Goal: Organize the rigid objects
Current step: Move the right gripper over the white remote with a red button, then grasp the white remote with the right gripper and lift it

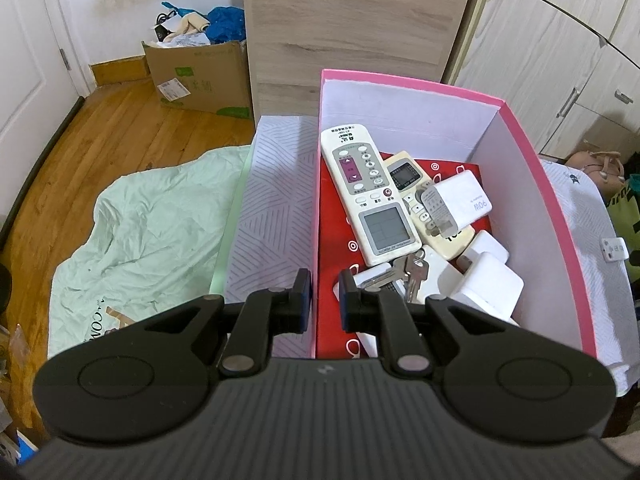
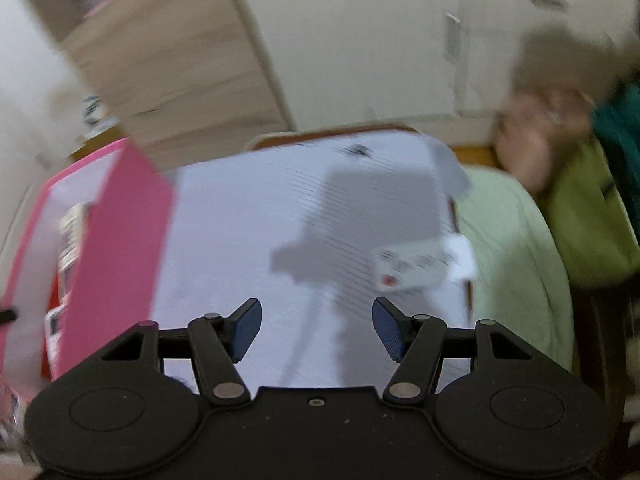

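A pink box (image 1: 532, 148) stands on a white patterned cloth (image 1: 272, 200). It holds a large white remote (image 1: 366, 192), a cream remote (image 1: 416, 188), white chargers (image 1: 460, 200), keys (image 1: 412, 272) and a red card. My left gripper (image 1: 325, 300) straddles the box's near left wall, jaws a narrow gap apart, the wall between them; I cannot tell if they clamp it. My right gripper (image 2: 316, 328) is open and empty above the cloth, right of the pink box (image 2: 120, 248). A small white remote (image 2: 412, 270) lies ahead of it, blurred; it also shows in the left wrist view (image 1: 614, 249).
A wooden cabinet (image 1: 352, 28) stands behind the box, wardrobe doors (image 1: 560, 60) to the right. A cardboard box of clutter (image 1: 200, 76) and a green sheet (image 1: 140, 224) lie on the wooden floor at left. Bags (image 2: 580, 200) sit at the right.
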Motion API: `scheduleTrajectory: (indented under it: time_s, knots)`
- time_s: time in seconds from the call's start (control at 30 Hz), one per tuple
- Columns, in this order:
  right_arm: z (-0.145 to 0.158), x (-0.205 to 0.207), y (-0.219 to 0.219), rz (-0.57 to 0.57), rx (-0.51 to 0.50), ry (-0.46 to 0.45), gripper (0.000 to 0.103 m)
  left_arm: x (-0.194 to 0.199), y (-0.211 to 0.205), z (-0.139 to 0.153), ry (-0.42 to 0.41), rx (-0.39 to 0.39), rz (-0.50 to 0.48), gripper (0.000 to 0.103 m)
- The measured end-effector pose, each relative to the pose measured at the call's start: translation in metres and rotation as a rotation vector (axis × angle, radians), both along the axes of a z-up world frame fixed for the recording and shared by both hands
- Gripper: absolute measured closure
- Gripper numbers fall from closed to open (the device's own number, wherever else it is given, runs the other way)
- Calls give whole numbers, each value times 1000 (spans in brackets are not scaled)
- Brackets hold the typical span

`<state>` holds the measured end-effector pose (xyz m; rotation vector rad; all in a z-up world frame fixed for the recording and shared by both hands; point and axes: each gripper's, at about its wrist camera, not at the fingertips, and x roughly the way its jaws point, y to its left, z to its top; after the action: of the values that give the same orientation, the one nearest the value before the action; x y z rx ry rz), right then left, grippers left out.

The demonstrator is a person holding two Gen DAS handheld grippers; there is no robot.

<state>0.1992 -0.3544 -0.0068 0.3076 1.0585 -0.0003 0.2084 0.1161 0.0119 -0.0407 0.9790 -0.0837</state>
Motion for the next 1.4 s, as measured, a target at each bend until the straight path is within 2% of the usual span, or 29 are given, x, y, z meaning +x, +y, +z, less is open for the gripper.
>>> scheduleTrajectory:
  time_s: [0.2,0.5,0.53,0.7,0.87,1.0,1.13,1.2,1.27,1.4]
  knots:
    - [-29,10,-23,-128,1,43,37,-1,0,0,-2,-1,2,91]
    - [-47,27,-29,-150,-35,19,37,-2,0,2,-5,2,-7,91]
    - [-48,28,-29,-150,-36,12,34,-2,0,2,-5,-1,-6,91]
    - [-50,38,-16,-117,-122,-16,34,-2,0,3,-8,7,-12,89]
    - [-54,46,2,-18,-203,-65,34,-3,-1,3,-11,11,-16,88]
    - [-55,48,9,82,-142,-105,43,-3,-2,3,-11,12,-18,88]
    - [-50,47,14,67,-230,-114,40,-3,-3,2,-11,12,-16,88]
    - [-50,49,8,16,-197,-79,39,-3,-3,2,-11,12,-16,88]
    - [-53,53,1,-27,-132,-65,30,-3,-3,2,-11,12,-16,88]
    - [-55,70,-1,-71,-112,-100,26,-3,-3,3,-12,12,-16,87]
